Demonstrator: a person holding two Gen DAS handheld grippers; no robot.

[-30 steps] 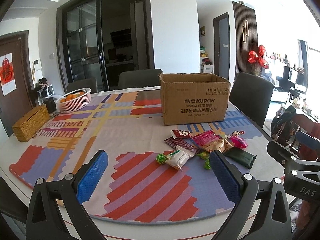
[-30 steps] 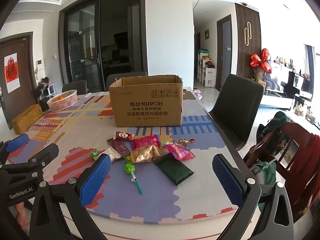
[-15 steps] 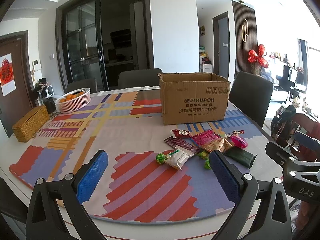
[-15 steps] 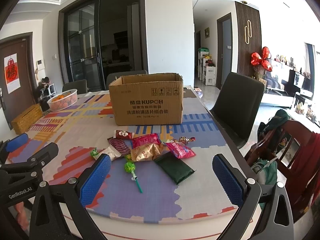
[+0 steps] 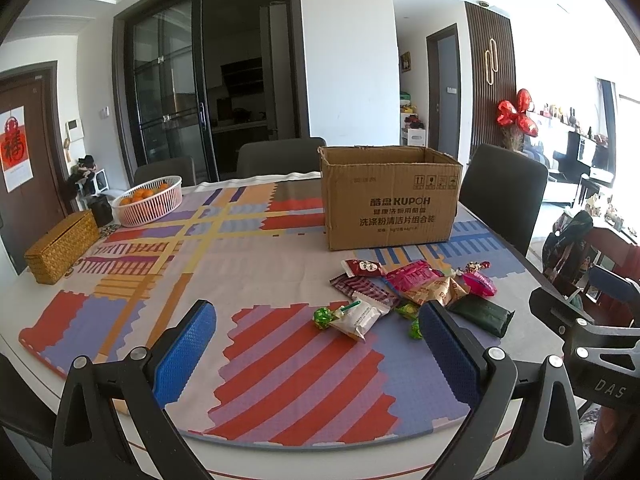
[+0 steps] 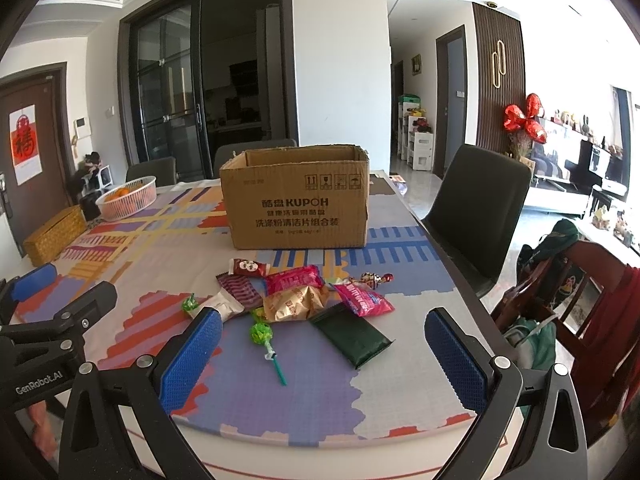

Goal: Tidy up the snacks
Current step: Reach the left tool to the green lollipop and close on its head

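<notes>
A pile of wrapped snacks (image 5: 412,288) lies on the patterned table mat, in front of an open cardboard box (image 5: 390,196). The pile also shows in the right wrist view (image 6: 296,296), with a dark green packet (image 6: 352,338), a pink packet (image 6: 362,300), a green lollipop (image 6: 262,334) and the box (image 6: 296,200) behind. My left gripper (image 5: 316,356) is open and empty, near the table's front edge, left of the pile. My right gripper (image 6: 324,360) is open and empty, just short of the green packet.
A white basket of oranges (image 5: 148,200) and a woven box (image 5: 60,246) stand at the table's far left. Dark chairs (image 6: 480,216) stand around the table. A wooden chair with clothes (image 6: 580,300) is at the right.
Both grippers have moved slightly forward toward the snacks. Nothing on the table has moved.
</notes>
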